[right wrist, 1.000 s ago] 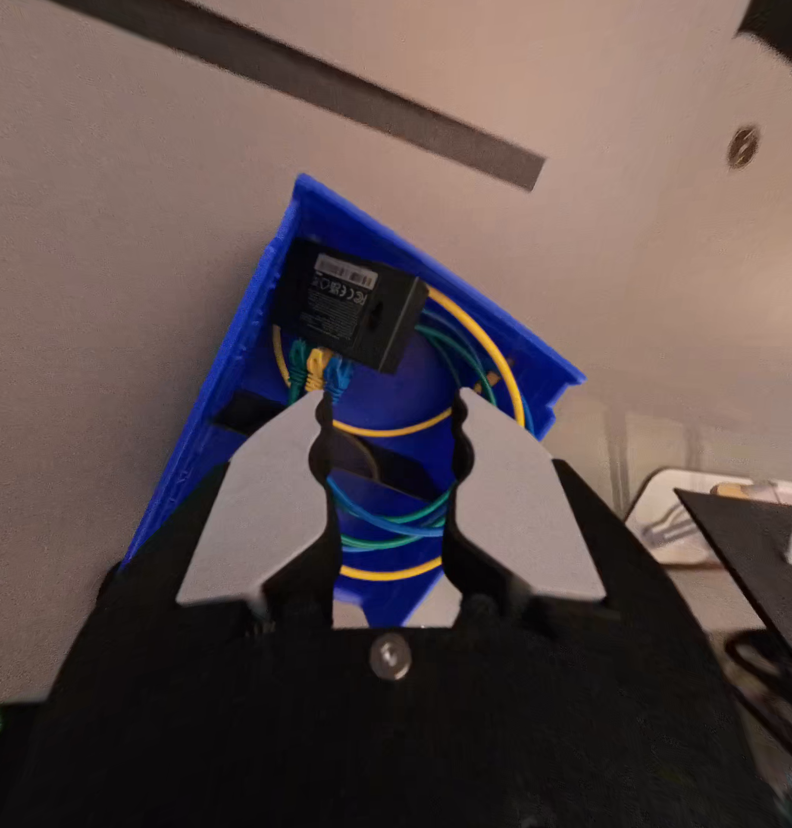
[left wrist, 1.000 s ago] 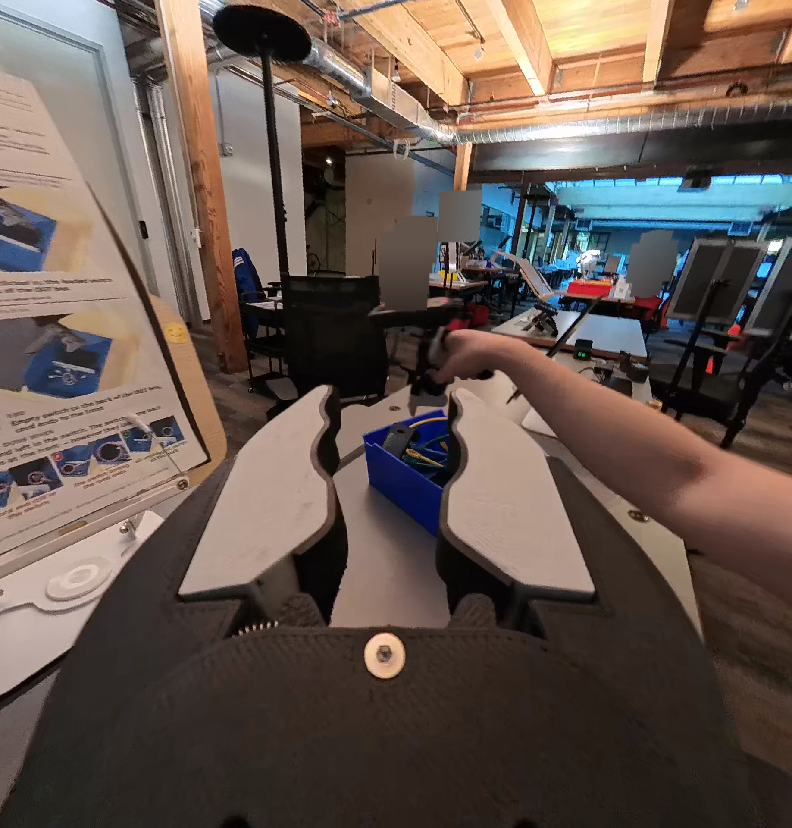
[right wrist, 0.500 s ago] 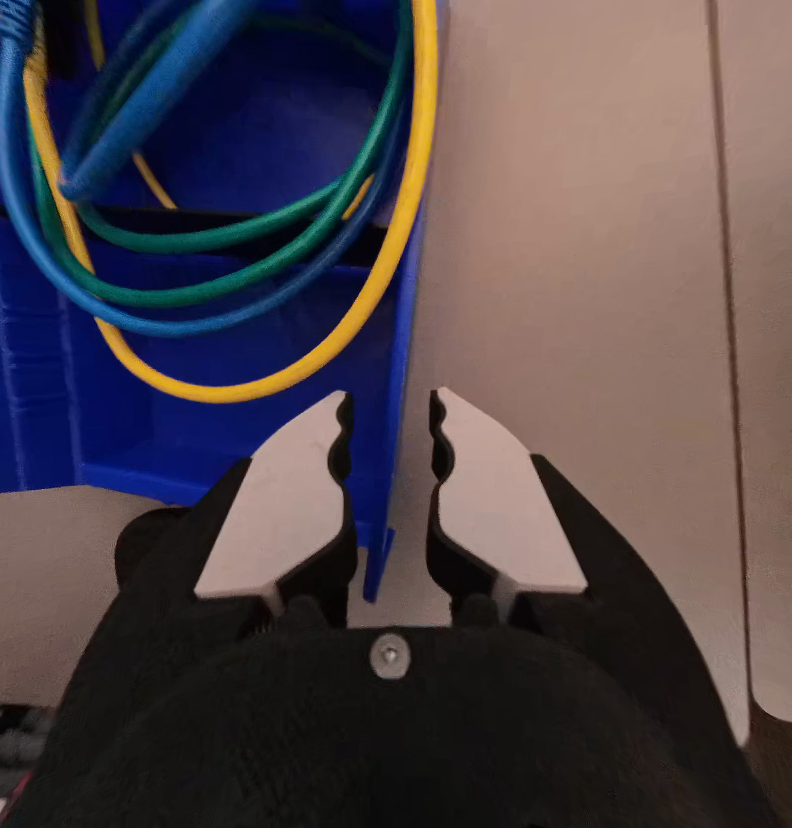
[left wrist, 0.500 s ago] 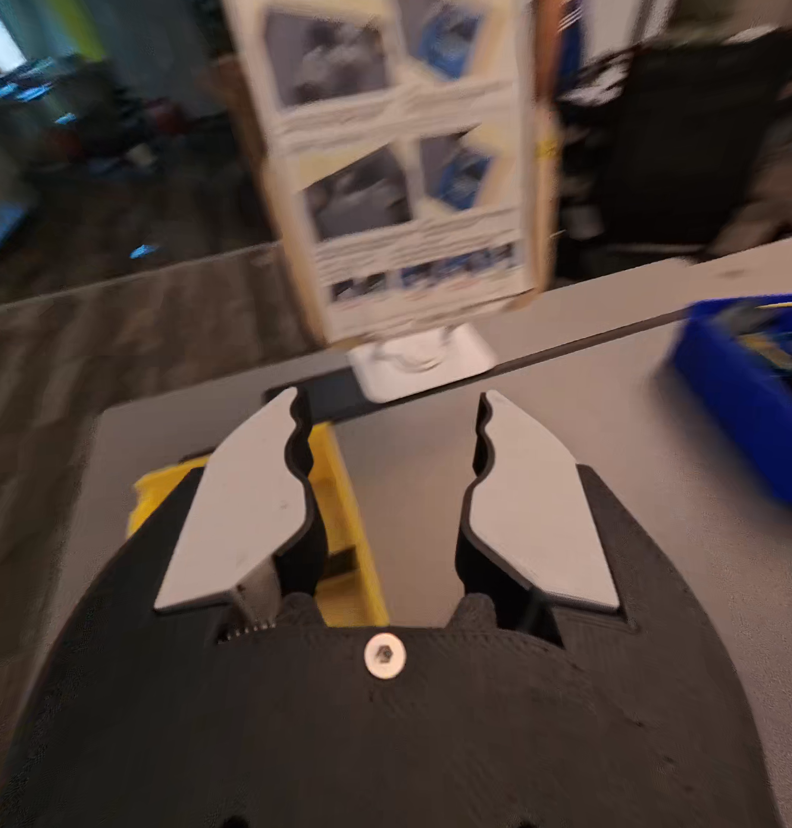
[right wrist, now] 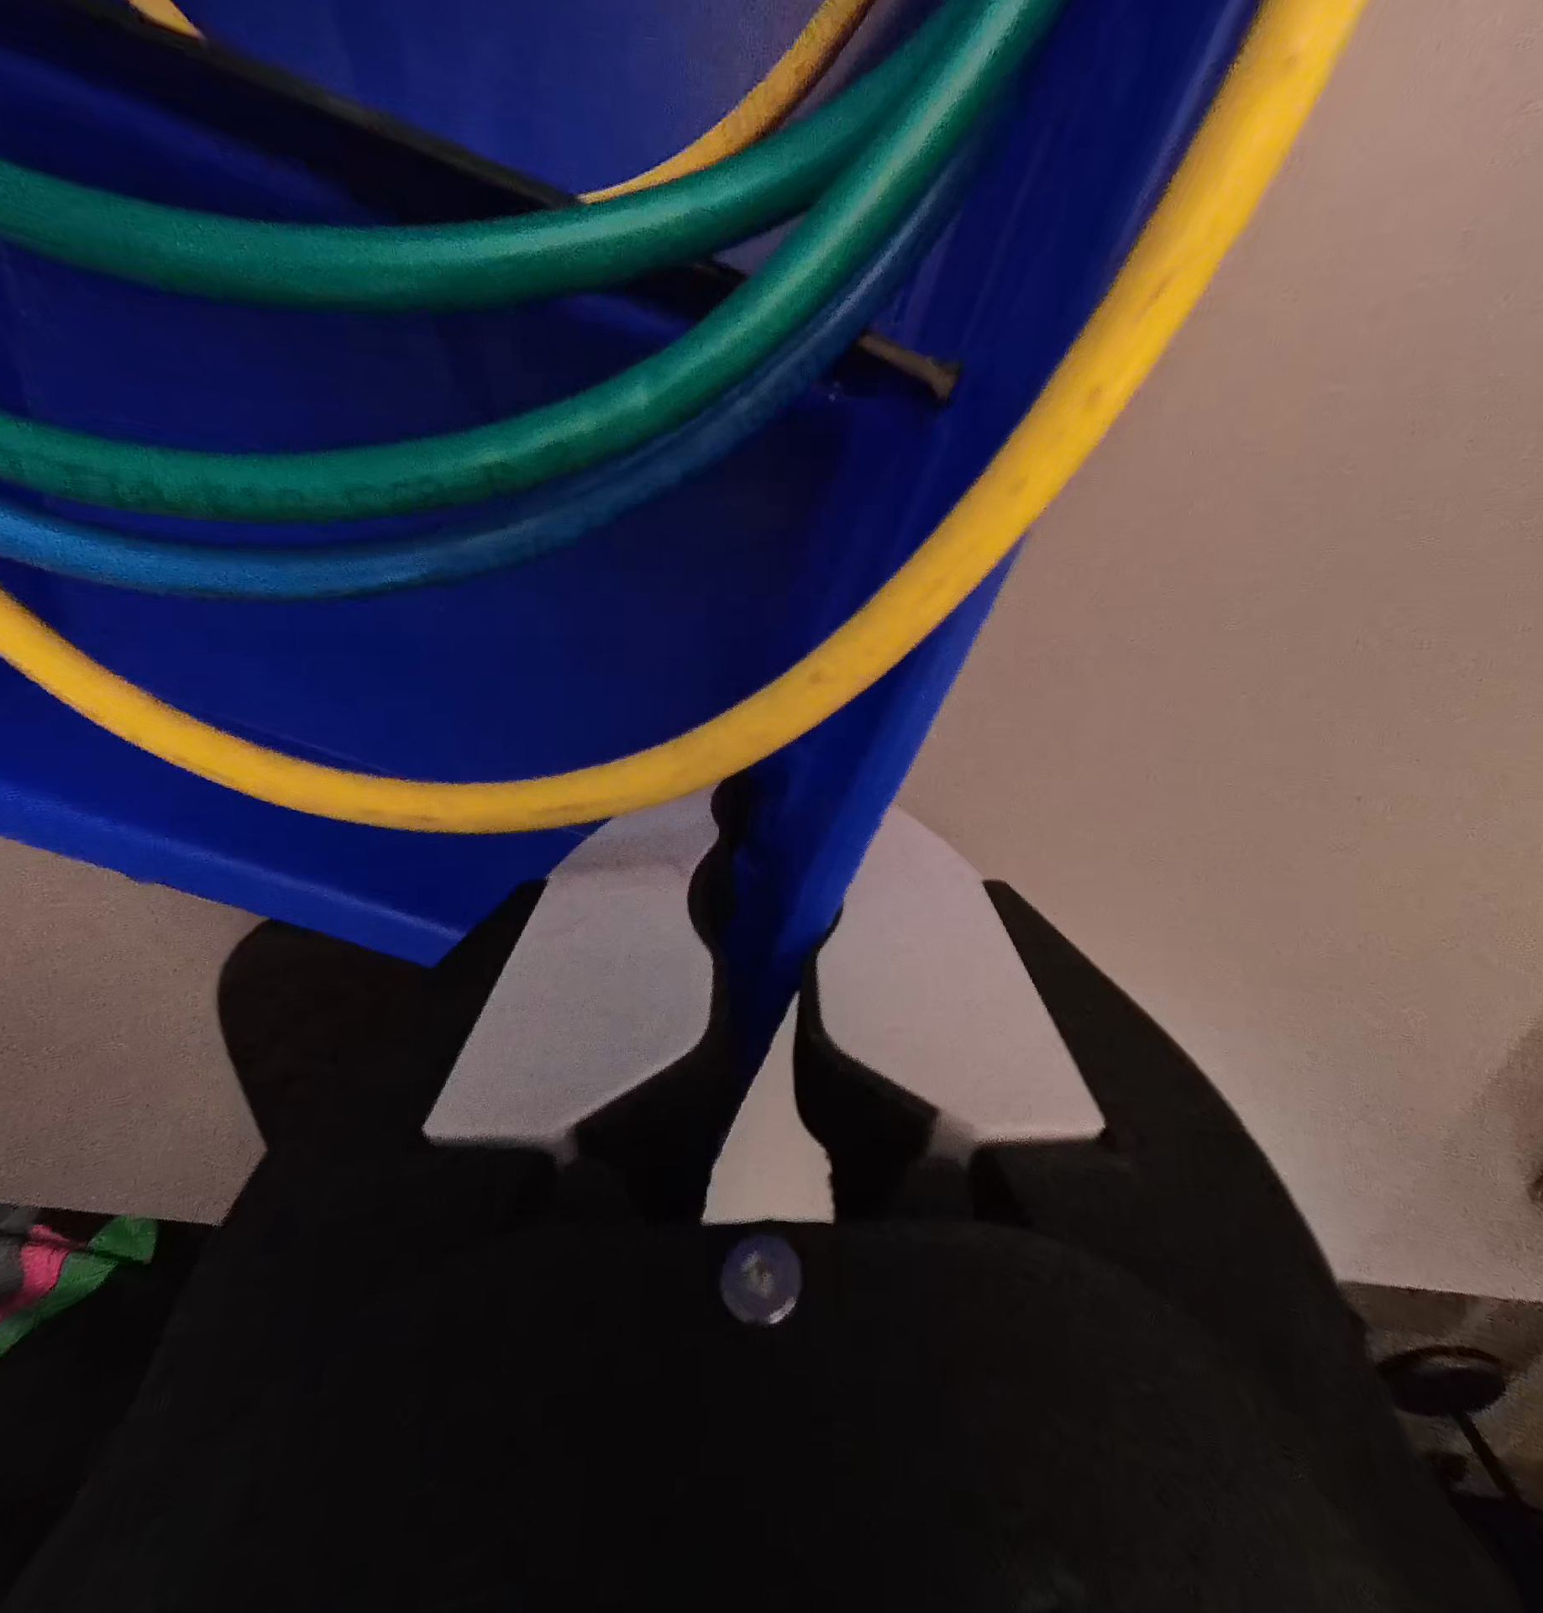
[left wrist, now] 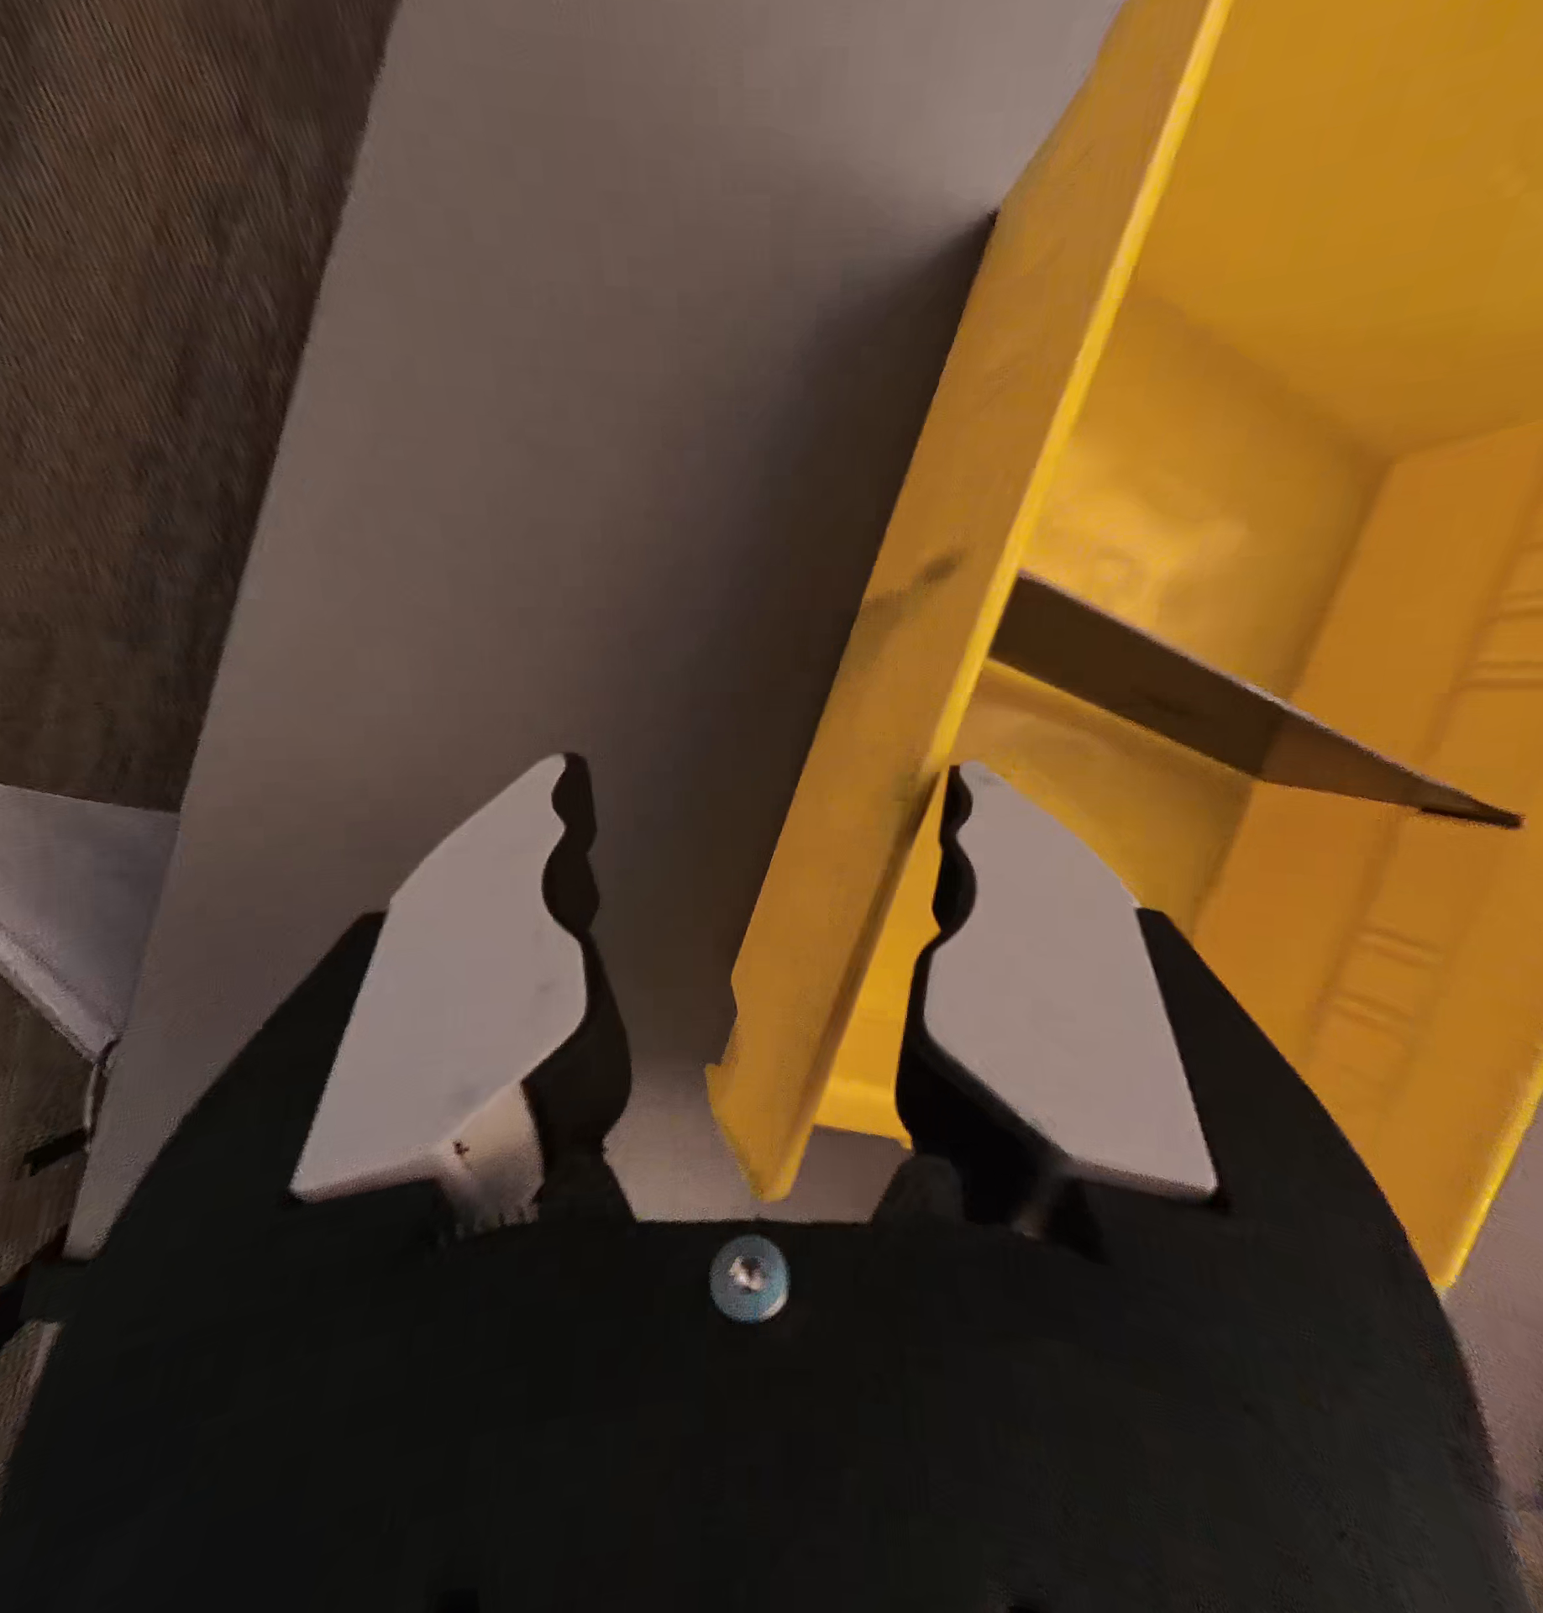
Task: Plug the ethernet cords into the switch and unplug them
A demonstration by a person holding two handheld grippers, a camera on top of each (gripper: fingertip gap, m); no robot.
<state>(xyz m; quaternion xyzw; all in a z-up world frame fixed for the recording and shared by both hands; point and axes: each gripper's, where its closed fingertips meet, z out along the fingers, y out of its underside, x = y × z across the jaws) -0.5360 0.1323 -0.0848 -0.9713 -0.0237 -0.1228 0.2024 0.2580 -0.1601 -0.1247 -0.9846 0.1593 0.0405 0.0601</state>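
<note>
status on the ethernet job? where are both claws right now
Done: nothing shows as plugged or unplugged; the switch is out of view. In hand: the right claw is shut on the side wall of the blue plastic bin holding the coiled green, blue and yellow ethernet cords. The left claw is open, straddling the yellow plastic bin's wall. Left: all the plugging and unplugging, as far as these views show.

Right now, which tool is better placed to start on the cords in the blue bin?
Right. The right tool is closed on the blue bin wall, beside the green, blue and yellow cords. The left tool stands open astride the yellow bin wall.
</note>
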